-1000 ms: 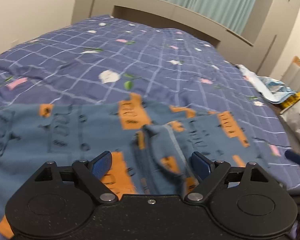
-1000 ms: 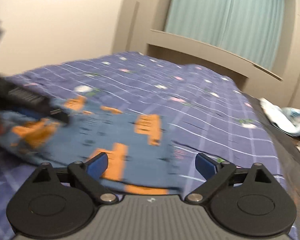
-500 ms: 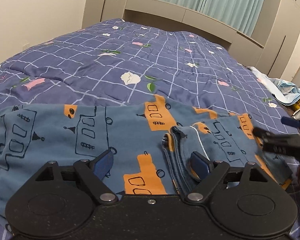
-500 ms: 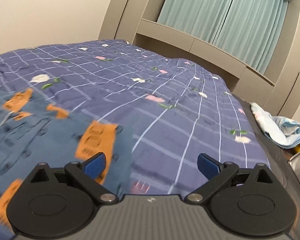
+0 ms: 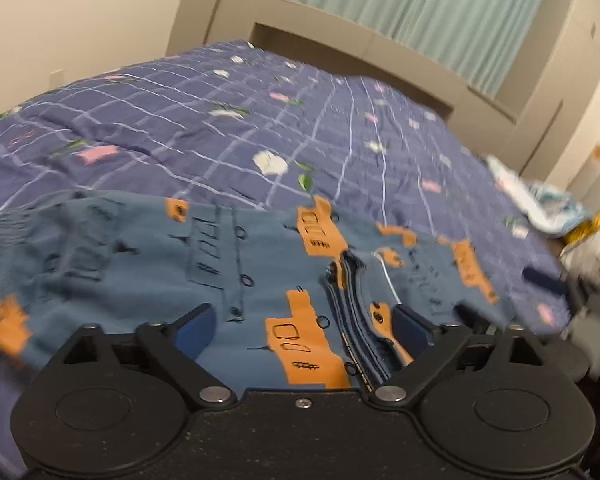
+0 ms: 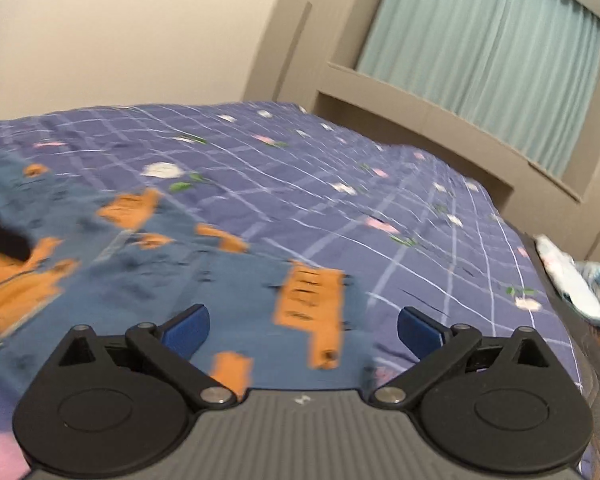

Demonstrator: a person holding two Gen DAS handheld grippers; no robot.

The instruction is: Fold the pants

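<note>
Blue pants (image 5: pixel 228 276) with orange and black printed shapes lie spread on the bed, one end folded over so a stacked hem edge (image 5: pixel 352 312) shows. My left gripper (image 5: pixel 302 330) is open and empty, low over the pants by that edge. My right gripper (image 6: pixel 302 326) is open and empty above the pants' right end (image 6: pixel 220 280). The left gripper shows as a dark blur at the left edge of the right wrist view (image 6: pixel 4 240). The right gripper's blue fingertip (image 5: pixel 544 282) shows at the right of the left wrist view.
The bed has a purple grid quilt (image 5: pixel 260 128) with flowers. A beige headboard ledge (image 6: pixel 440 116) and teal curtains (image 6: pixel 480 48) stand behind. A light blue cloth (image 6: pixel 572 280) and a yellow object (image 5: pixel 596 222) lie off the bed's right side.
Both grippers have shifted over the pants while staying open. The right wrist view has swung left, so more of the pants lies under it. The right gripper has drawn back in the left view.
</note>
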